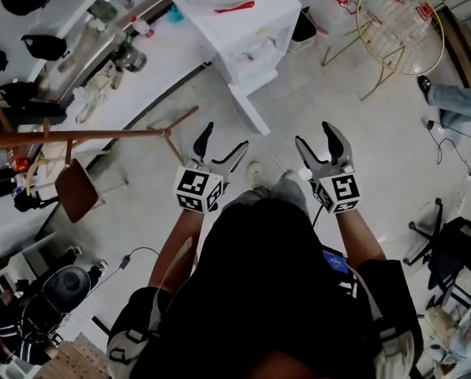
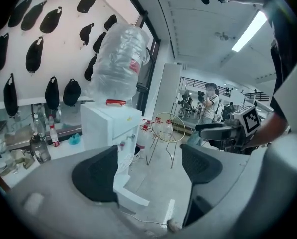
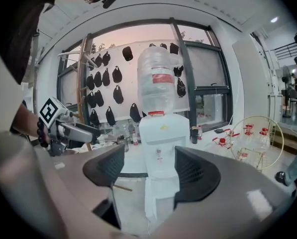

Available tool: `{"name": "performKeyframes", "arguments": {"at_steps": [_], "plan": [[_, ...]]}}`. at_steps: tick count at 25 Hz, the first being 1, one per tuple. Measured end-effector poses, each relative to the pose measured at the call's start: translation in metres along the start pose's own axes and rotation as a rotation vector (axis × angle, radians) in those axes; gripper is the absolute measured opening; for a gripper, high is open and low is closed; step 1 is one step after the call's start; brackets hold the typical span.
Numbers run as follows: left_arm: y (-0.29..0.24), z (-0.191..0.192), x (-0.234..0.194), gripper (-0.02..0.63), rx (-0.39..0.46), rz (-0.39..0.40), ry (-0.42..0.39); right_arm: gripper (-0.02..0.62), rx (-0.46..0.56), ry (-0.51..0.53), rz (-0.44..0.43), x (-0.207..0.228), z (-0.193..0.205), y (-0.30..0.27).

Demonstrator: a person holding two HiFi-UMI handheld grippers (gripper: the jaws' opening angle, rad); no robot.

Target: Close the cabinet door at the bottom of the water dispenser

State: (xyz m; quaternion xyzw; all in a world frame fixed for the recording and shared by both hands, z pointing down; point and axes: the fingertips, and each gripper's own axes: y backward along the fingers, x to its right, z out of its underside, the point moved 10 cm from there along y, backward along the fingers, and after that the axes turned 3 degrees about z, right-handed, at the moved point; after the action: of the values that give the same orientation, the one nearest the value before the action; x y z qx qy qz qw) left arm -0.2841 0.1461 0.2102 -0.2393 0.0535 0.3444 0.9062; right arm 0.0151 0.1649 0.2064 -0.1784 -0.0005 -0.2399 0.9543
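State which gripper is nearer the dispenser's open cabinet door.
Left. The left gripper is close in front of the cabinet door; the right gripper is farther out to the side.

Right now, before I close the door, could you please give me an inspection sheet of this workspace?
Surface: pale floor.
Job's things: white water dispenser with a water bottle on top; its bottom cabinet door stands open.
Clutter: gold wire rack; wooden chair.
Grippers: left gripper and right gripper both open, empty, short of the door.
Cables: one cable on the floor at the left.
Surroundings: black bags on the wall; a person's leg at the right.
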Motion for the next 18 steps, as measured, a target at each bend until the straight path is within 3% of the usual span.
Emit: {"name": "performKeyframes", "arguments": {"at_steps": [9,18], "plan": [[-0.043,0.028,-0.011,0.387,-0.076,0.064,0.020,0.301,-0.071,-0.026,0.007,0.009,0.045,-0.024],[-0.092,0.090,-0.035,0.387,-0.209,0.065,0.087,0.290,-0.160,-0.051,0.008,0.031,0.101,-0.069]]}}
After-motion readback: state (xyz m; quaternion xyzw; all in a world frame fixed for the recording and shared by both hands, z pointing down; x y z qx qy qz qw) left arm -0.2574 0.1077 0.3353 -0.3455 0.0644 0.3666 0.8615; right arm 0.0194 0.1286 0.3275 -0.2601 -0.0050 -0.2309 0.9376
